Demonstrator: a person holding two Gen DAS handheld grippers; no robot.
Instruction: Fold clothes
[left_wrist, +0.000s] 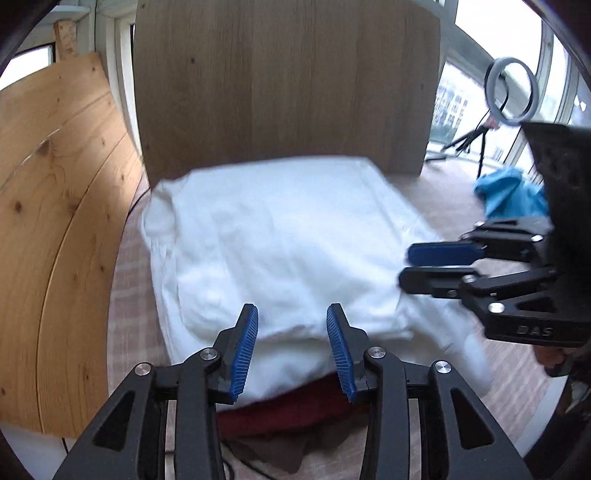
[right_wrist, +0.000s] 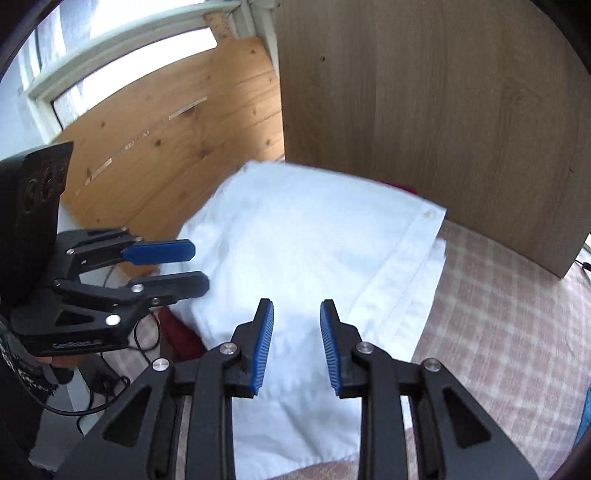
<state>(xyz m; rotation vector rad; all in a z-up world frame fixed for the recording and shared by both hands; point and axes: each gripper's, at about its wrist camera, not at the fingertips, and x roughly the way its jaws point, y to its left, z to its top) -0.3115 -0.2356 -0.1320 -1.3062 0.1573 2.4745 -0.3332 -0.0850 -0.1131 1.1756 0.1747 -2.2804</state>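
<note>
Left tool (left_wrist: 291, 347): jaws stand part open with nothing between the blue pads; it hangs above the near edge of the white garment, pointing down and forward. In the right wrist view it (right_wrist: 199, 269) shows at the left, turned on its side, over the left edge of the cloth.
Right tool (right_wrist: 297, 345): jaws part open, a narrower gap than the left, nothing gripped; the white cloth shows through the gap below. In the left wrist view it (left_wrist: 404, 267) shows at the right, turned on its side, its tips at the right edge of the white garment.
White garment (left_wrist: 280, 243): folded into a rough rectangle, lying flat in the middle of the checked cloth; a hemmed band with a small button shows along its far right side in the right wrist view (right_wrist: 317, 236). Both views are blurred over it.
Red garment (left_wrist: 295, 410): lies under the near edge of the white garment; only a dark red strip shows.
Blue garment (left_wrist: 509, 195): bunched up, well apart at the far right.
Checked cloth (right_wrist: 498, 332): pale pink and white, covers the surface carrying the clothes.
Upright board (left_wrist: 288, 81): grey-brown wood grain, stands just behind the white garment.
Pine boards (left_wrist: 55, 192): lean at the left.
Ring light (left_wrist: 511, 88): on a tripod by the windows, far right.
</note>
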